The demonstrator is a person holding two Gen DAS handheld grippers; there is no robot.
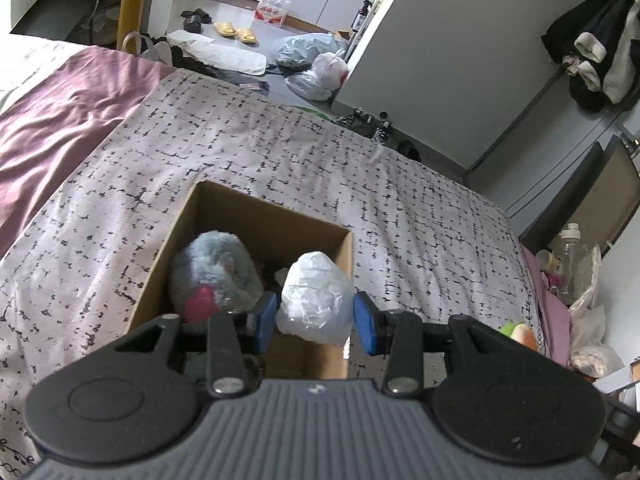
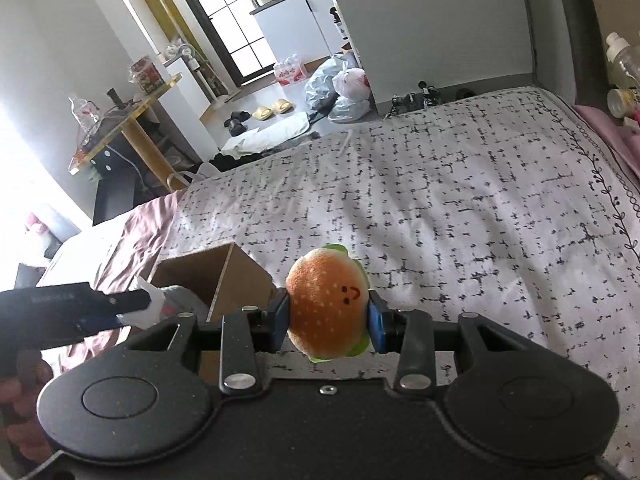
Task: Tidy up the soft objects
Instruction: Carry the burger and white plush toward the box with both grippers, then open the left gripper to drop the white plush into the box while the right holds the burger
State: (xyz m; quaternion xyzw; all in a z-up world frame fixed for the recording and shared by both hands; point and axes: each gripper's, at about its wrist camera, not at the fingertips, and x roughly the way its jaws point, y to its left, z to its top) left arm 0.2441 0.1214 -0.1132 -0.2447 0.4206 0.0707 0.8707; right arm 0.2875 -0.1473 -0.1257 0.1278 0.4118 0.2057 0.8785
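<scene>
A brown cardboard box (image 1: pixel 216 208) sits on the patterned bedspread; it also shows in the right wrist view (image 2: pixel 224 276). Inside it lies a grey plush toy with a pink patch (image 1: pixel 216 276). My left gripper (image 1: pixel 316 318) holds a crumpled white bag (image 1: pixel 316 298) between its blue pads, just over the box's right side. My right gripper (image 2: pixel 328 320) is shut on a burger plush with a smiling face (image 2: pixel 326 304), held above the bed to the right of the box. The burger plush peeks into the left wrist view (image 1: pixel 520 332).
The black-and-white bedspread (image 2: pixel 460 200) stretches ahead, with a mauve sheet (image 1: pixel 60 108) to the left. Bags, slippers and a mat lie on the floor (image 1: pixel 280 52) beyond the bed. Bottles and bags (image 1: pixel 576 272) crowd the right bedside.
</scene>
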